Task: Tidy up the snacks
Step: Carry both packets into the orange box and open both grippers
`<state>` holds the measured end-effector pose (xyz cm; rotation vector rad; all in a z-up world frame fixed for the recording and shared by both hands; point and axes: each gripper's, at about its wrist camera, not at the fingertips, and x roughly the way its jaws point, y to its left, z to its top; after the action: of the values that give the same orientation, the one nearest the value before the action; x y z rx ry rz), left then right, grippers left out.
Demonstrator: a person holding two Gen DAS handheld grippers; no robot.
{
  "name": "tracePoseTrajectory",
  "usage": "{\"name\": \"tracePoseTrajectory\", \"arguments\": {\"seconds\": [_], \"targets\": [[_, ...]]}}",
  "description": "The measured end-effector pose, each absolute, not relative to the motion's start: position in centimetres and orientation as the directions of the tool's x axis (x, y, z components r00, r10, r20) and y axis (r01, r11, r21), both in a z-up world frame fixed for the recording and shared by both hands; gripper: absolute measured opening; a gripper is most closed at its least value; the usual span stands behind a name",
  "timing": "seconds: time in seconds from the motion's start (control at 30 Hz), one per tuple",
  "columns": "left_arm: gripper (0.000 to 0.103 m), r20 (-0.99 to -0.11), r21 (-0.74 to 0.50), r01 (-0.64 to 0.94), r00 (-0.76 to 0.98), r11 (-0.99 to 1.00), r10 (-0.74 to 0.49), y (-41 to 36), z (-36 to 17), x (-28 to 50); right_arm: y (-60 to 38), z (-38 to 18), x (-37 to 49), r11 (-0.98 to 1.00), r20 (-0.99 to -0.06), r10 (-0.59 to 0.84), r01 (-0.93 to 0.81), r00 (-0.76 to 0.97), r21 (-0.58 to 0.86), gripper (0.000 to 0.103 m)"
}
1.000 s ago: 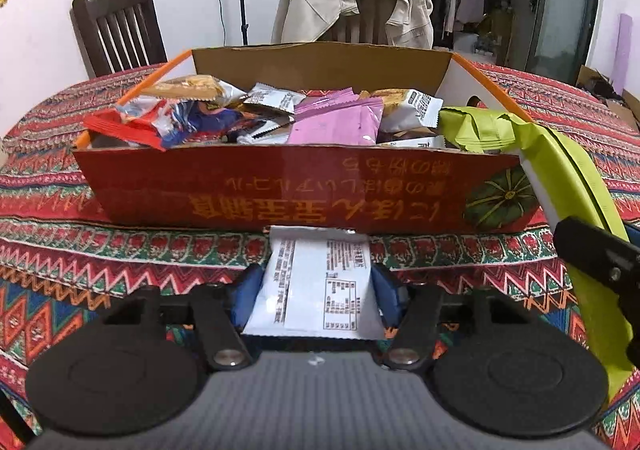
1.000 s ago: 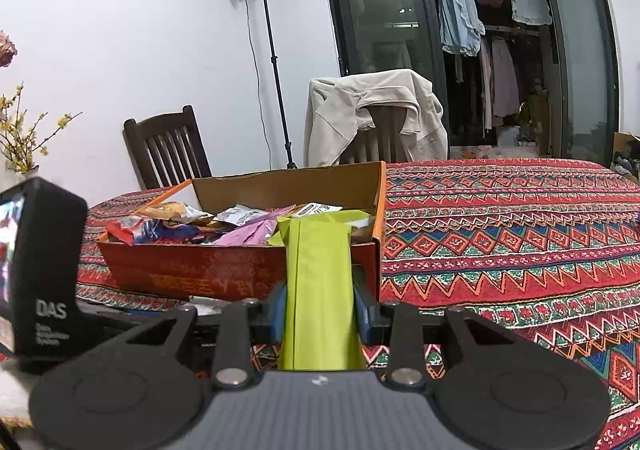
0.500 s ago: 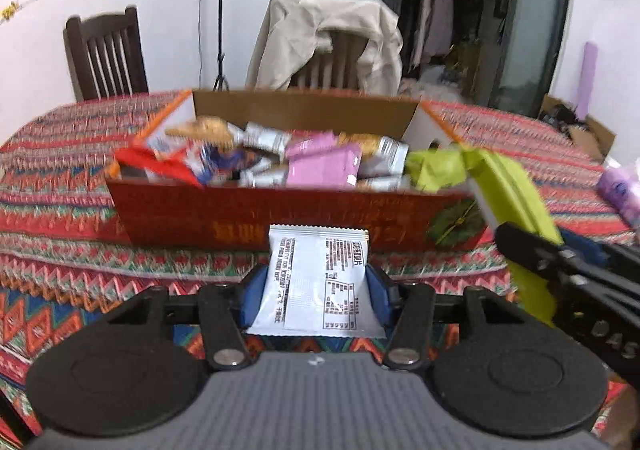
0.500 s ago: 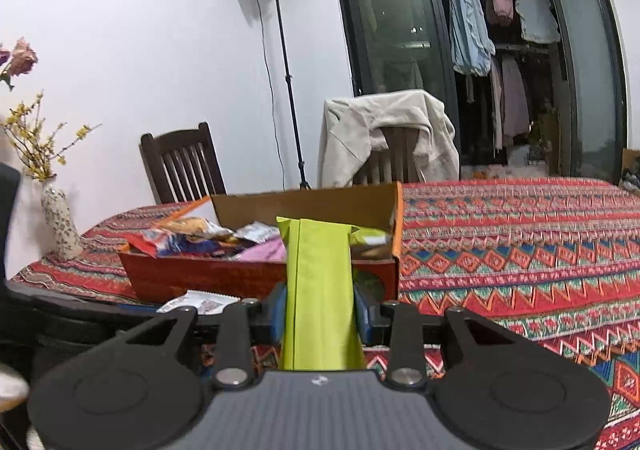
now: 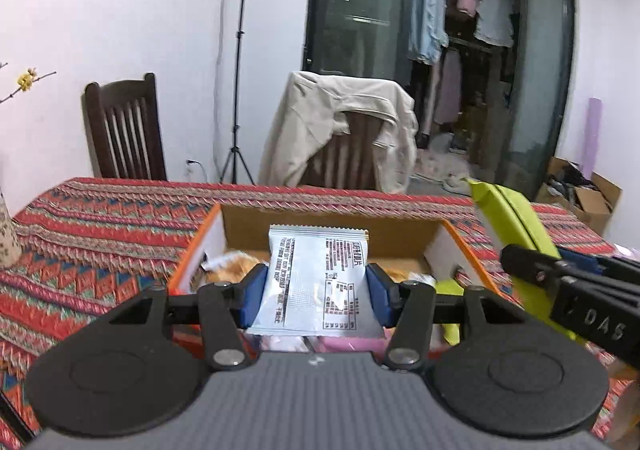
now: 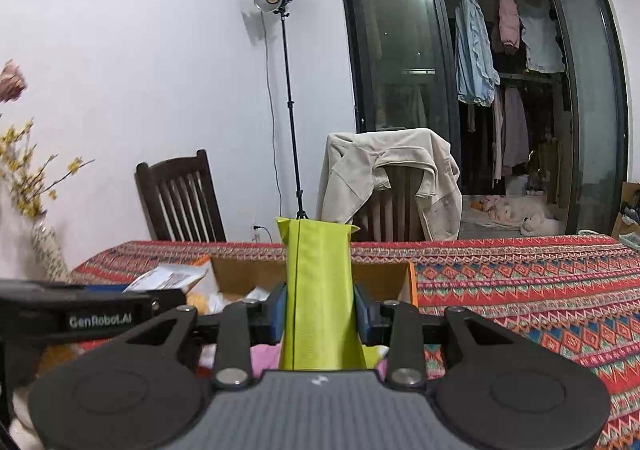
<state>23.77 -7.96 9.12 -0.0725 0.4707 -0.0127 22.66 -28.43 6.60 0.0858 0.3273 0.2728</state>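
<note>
A white snack packet (image 5: 316, 282) with black print stands upright between the blue pads of my left gripper (image 5: 316, 292), which is shut on it, above the near side of an orange cardboard box (image 5: 328, 224) full of snacks. My right gripper (image 6: 320, 308) is shut on a long lime-green packet (image 6: 318, 290), held upright over the same box (image 6: 400, 276). In the left wrist view the green packet (image 5: 516, 222) and the right gripper's black body (image 5: 576, 302) show at the right. The right wrist view shows the left gripper's body (image 6: 92, 314) and the white packet's (image 6: 168, 276) top at the left.
The table (image 5: 88, 210) wears a red patterned cloth. A dark wooden chair (image 5: 124, 130) and a chair draped with a beige jacket (image 5: 340, 130) stand behind it, with a light stand (image 6: 288, 110) between. A vase with yellow flowers (image 6: 44, 246) sits at the table's left end.
Both grippers have risen with their packets from in front of the box to above it. The view now looks down into the box over its near wall.
</note>
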Motion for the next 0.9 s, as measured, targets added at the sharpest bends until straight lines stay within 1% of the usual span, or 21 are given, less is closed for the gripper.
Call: {"name": "tracePoseTrajectory", "arguments": {"seconds": [0.1,0.23,0.33,0.37,0.4,0.43,0.47,0.5,0.53,0.57,0.7,0.77,0.9], "targets": [[0.054,-0.444,-0.055,-0.027,0.896,0.998,0.0,-7.5,9.0,25.8,-27.7,6.9,25.5,0.962,-0.33,0.269,-0.235,0.905,0.14,0.033],[0.054,-0.439,-0.033,-0.067,0.898,0.997,0.045,-6.9,8.3,28.3,-26.5,5.8,28.8,0.965,-0.37,0.256,-0.218,0.893,0.144,0.033],[0.055,-0.461,-0.027,-0.105,0.884,0.994,0.081,-6.2,7.5,29.8,-25.6,4.6,30.9,0.97,-0.407,0.237,-0.194,0.882,0.146,0.034],[0.055,-0.471,-0.029,-0.119,0.877,0.993,0.091,-5.9,7.2,30.2,-25.5,4.3,31.4,0.97,-0.424,0.235,-0.187,0.874,0.152,0.036],[0.056,-0.476,-0.035,-0.12,0.875,0.992,0.089,-5.6,7.1,30.4,-25.5,3.9,32.0,0.971,-0.445,0.233,-0.178,0.865,0.162,0.038],[0.059,-0.474,-0.037,-0.119,0.876,0.992,0.088,-5.4,6.9,30.4,-25.5,3.5,32.1,0.971,-0.454,0.23,-0.171,0.861,0.169,0.038],[0.07,-0.467,-0.038,-0.119,0.88,0.992,0.088,-5.1,6.9,30.3,-25.6,3.2,32.0,0.971,-0.451,0.229,-0.17,0.863,0.167,0.047],[0.087,-0.457,-0.041,-0.118,0.885,0.992,0.086,-4.9,6.9,30.2,-25.7,2.9,31.6,0.971,-0.451,0.229,-0.174,0.863,0.162,0.056],[0.096,-0.446,-0.046,-0.125,0.89,0.991,0.091,-4.7,6.8,29.9,-25.7,2.7,31.5,0.972,-0.453,0.226,-0.171,0.862,0.158,0.076],[0.103,-0.432,-0.054,-0.137,0.896,0.989,0.101,-4.4,6.9,29.6,-25.7,2.7,31.3,0.973,-0.45,0.223,-0.169,0.865,0.157,0.088],[0.103,-0.419,-0.084,-0.13,0.904,0.988,0.083,-3.7,6.9,28.6,-25.4,2.8,30.3,0.973,-0.436,0.224,-0.179,0.872,0.143,0.094],[0.103,-0.414,-0.075,-0.142,0.905,0.987,0.098,-3.8,6.9,27.9,-25.2,2.8,29.7,0.974,-0.427,0.225,-0.186,0.876,0.131,0.103],[0.103,-0.389,-0.091,-0.112,0.919,0.989,0.069,-3.6,7.5,25.9,-24.9,3.1,28.5,0.976,-0.42,0.217,-0.188,0.881,0.111,0.103]]}}
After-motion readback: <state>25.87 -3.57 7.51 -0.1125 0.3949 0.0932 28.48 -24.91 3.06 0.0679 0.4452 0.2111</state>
